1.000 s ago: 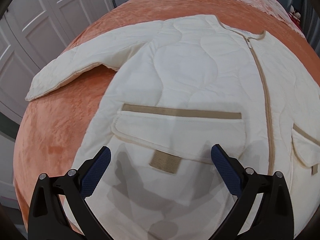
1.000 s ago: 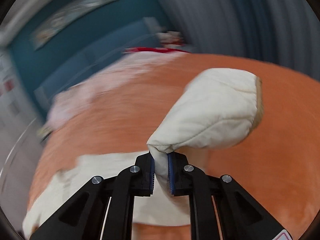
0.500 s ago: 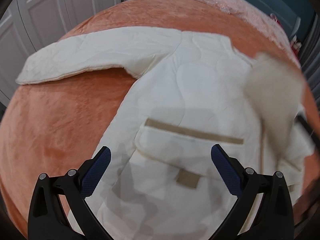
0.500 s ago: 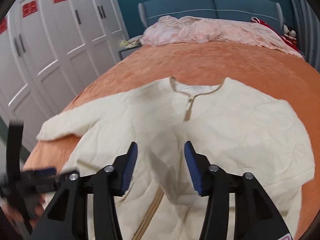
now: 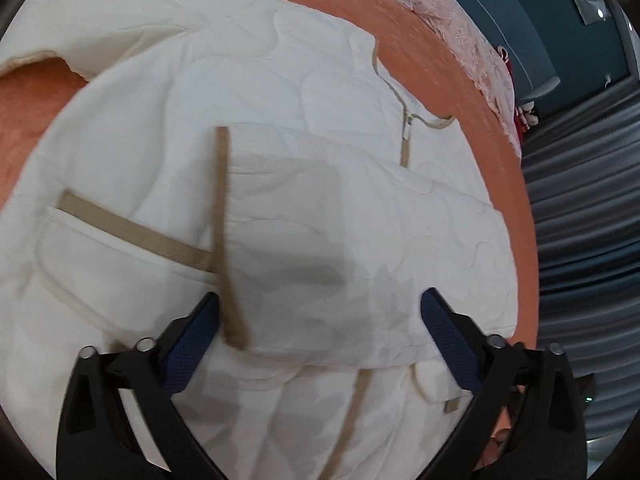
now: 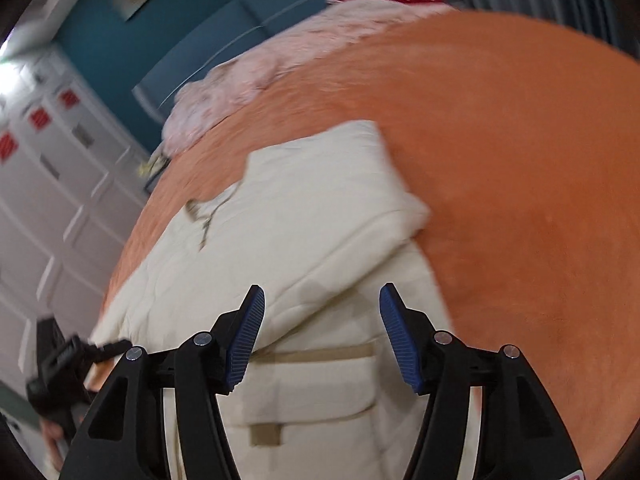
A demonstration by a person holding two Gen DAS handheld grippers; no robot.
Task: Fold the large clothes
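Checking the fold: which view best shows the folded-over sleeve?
Left wrist: the sleeve lies across the jacket front, its tan cuff sharp. Right wrist shows the sleeve blurred, cuff hidden.

One jacket [image 5: 280, 160]; one bedspread [image 6: 520, 160]; two tongs [image 5: 320, 328] [image 6: 322, 334].

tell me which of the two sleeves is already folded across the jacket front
The sleeve with the tan cuff band, lying across the chest and zipper. The other sleeve stretches sideways off the body onto the orange bedspread.
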